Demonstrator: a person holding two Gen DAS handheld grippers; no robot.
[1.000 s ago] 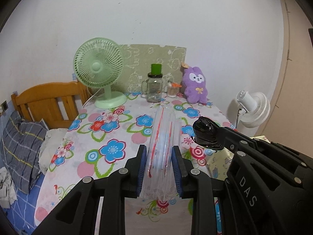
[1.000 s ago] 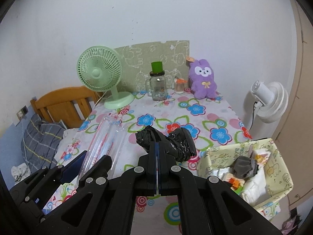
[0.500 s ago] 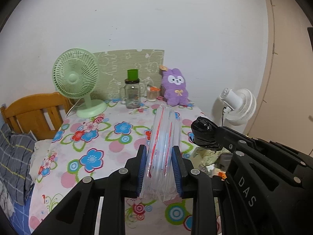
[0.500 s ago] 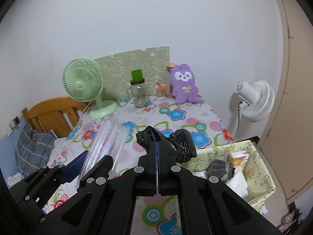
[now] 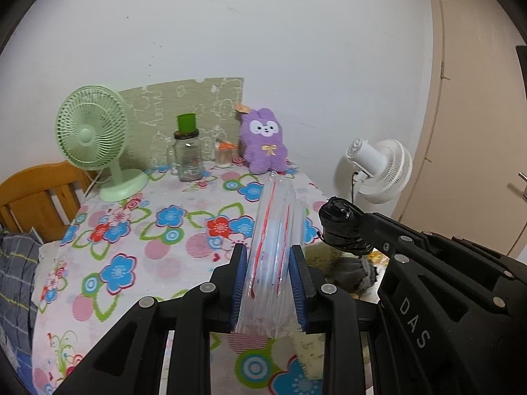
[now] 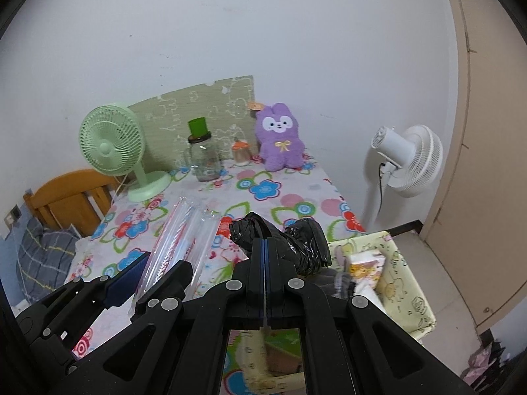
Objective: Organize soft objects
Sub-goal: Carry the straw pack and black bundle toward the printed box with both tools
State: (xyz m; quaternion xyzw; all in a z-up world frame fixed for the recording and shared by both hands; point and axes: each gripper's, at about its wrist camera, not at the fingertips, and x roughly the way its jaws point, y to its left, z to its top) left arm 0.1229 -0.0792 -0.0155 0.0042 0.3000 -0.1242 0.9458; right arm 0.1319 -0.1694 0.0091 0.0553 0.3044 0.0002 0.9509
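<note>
My left gripper (image 5: pixel 269 256) is shut on a clear plastic bag with red stripes (image 5: pixel 275 247), held upright above the floral table (image 5: pixel 138 240). The bag also shows in the right wrist view (image 6: pixel 179 240). My right gripper (image 6: pixel 265 243) is shut on a crumpled black plastic bag (image 6: pixel 301 242), which also shows in the left wrist view (image 5: pixel 342 228). A yellow fabric bin (image 6: pixel 405 283) stands at the table's right edge with soft items inside: grey cloth (image 6: pixel 332 281) and a tissue pack (image 6: pixel 365 265). A purple plush bunny (image 6: pixel 280 136) sits at the table's back.
A green desk fan (image 5: pixel 92 138), a glass jar with a green cup on its lid (image 5: pixel 186 156) and a small bottle (image 5: pixel 224 154) stand at the back. A white floor fan (image 6: pixel 408 161) is right of the table, a wooden chair (image 5: pixel 33 194) left, a door (image 5: pixel 477 98) far right.
Both grippers have moved right, toward the yellow bin, still holding their bags. The bin and its contents now sit closer under the right gripper.
</note>
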